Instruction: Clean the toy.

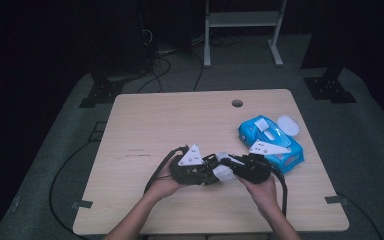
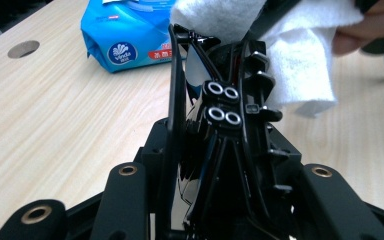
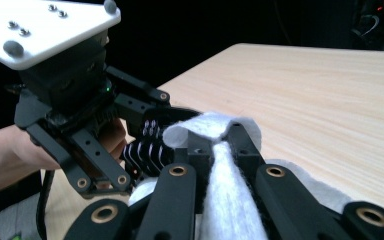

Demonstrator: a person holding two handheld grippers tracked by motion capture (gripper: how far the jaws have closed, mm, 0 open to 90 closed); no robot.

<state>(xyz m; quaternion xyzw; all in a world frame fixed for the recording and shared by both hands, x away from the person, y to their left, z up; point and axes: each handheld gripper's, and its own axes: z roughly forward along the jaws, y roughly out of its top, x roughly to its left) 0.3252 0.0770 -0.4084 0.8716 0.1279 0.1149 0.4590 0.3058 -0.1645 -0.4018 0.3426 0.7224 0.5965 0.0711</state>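
High view has the white wipe [image 1: 223, 171] bunched between both tongs: the right gripper [image 1: 236, 162] is clamped on a fold, the left gripper [image 1: 211, 170] closed beside it. Soft, limp and light, probably damp; best pinched at an edge
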